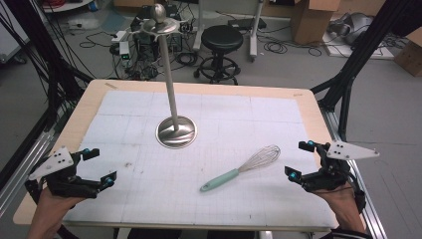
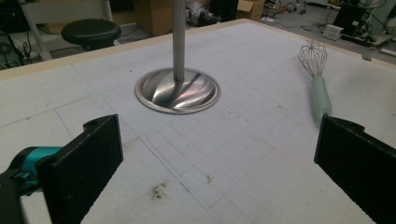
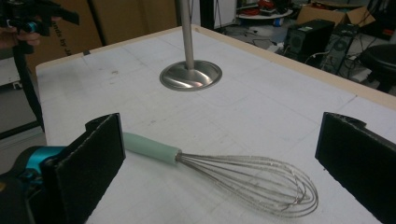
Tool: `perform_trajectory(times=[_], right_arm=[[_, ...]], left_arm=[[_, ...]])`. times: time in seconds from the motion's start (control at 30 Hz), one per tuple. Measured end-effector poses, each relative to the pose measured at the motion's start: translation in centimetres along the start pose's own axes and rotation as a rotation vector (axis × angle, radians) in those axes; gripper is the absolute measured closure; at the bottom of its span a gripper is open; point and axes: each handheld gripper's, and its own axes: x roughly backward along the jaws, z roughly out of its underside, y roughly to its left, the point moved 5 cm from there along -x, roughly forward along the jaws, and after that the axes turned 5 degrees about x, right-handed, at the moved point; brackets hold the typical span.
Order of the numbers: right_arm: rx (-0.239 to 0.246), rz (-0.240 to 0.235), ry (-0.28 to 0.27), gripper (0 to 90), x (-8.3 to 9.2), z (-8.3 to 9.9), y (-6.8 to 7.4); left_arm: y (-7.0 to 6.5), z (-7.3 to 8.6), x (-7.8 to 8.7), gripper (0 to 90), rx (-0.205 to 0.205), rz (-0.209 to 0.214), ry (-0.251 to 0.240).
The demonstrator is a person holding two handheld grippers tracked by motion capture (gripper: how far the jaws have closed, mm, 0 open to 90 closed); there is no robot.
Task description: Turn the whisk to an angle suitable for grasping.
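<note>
High view: a whisk (image 1: pixel 241 170) with a mint-green handle lies flat on the white gridded mat (image 1: pixel 209 199), wire head toward 1 o'clock, handle toward 7 o'clock. At 10 o'clock from it, well apart, stands a metal stand (image 1: pixel 175 130) on a round base. Right gripper (image 1: pixel 303 162) hovers just beside the whisk at 3 o'clock, jaws spread wide, grasping nothing. Left gripper (image 1: pixel 99 167) sits near the mat's 8 o'clock corner, jaws likewise spread and empty.

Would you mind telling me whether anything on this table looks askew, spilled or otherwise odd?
Nothing serious. The whisk lies flat on the white mat, apart from the upright metal stand. Small brown specks mark the mat near the left gripper. Both grippers are open, holding nothing.
</note>
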Motion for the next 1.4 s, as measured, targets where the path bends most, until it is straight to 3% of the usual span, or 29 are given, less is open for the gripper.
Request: perform_trajectory(times=[0.2, 0.47, 0.53, 0.57, 0.67, 0.93, 1.0, 1.3, 1.4], right_arm=[[0.048, -0.063, 0.049, 0.3, -0.8, -1.7, -0.3], [0.136, -0.167, 0.147, 0.3, -2.0, -3.0, 0.4], [0.169, -0.211, 0.193, 0.3, -2.7, -3.5, 0.6], [0.169, -0.211, 0.193, 0.3, -2.7, -3.5, 0.6], [0.2, -0.262, 0.284, 0.3, -3.6, -3.8, 0.9], [0.249, -0.3, 0.418, 0.4, -5.2, -4.0, 0.8], [0.283, -0.306, 0.462, 0.4, -5.9, -4.1, 0.9], [0.345, -0.319, 0.549, 0.4, -8.3, -3.7, 1.0], [0.381, -0.35, 0.592, 0.3, -9.8, -3.4, 1.3]], left_arm=[[0.2, 0.1, 0.0, 1.7, 0.002, -0.002, 0.003], [0.1, -0.1, 0.1, 1.7, -0.003, 0.008, -0.001], [0.0, -0.1, 0.1, 1.7, 0.001, 0.018, 0.0], [-0.1, -0.1, 0.1, 1.7, 0.001, 0.025, -0.001], [-0.2, -0.2, 0.1, 1.7, -0.005, 0.027, 0.0], [-0.1, -0.1, 0.0, 1.7, -0.006, 0.03, 0.006], [-0.1, 0.0, 0.0, 1.7, -0.007, 0.03, 0.008], [0.0, 0.0, -0.1, 1.7, -0.014, 0.029, 0.015], [-0.1, 0.0, -0.2, 1.7, -0.012, 0.029, 0.016]])
